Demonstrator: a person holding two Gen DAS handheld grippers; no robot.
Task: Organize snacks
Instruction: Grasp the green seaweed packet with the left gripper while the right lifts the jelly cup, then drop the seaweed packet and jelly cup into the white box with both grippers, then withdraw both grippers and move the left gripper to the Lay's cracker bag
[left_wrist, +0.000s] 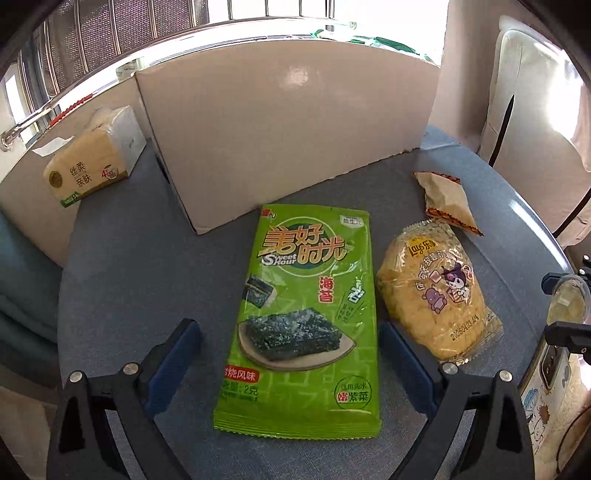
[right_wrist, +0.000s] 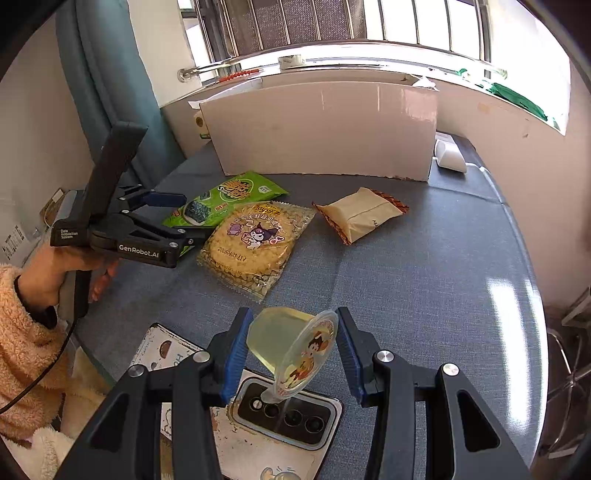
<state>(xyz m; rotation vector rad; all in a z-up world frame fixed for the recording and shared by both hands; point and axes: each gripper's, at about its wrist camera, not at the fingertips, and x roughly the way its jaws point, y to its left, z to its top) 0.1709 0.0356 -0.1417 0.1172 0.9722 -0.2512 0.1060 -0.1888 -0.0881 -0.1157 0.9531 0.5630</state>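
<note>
A green seaweed packet (left_wrist: 306, 314) lies flat on the blue-grey table (left_wrist: 129, 280). My left gripper (left_wrist: 288, 332) stands open over it, one finger on each side, its pads off the packet. To the right lie a yellow round-cake packet (left_wrist: 436, 291) and a small beige packet with orange edges (left_wrist: 447, 201). In the right wrist view my right gripper (right_wrist: 291, 345) is shut on a clear jelly cup (right_wrist: 288, 343), held on its side above the table. The left gripper (right_wrist: 184, 218), the seaweed packet (right_wrist: 229, 195), the yellow packet (right_wrist: 255, 243) and the beige packet (right_wrist: 364, 214) also show there.
A big cardboard box (left_wrist: 288, 133) stands at the back of the table. A tissue pack (left_wrist: 92, 158) lies left of it and a white object (right_wrist: 448, 153) to its right. A phone (right_wrist: 284, 413) lies below the jelly cup. A hand in a fuzzy sleeve (right_wrist: 55, 273) holds the left gripper.
</note>
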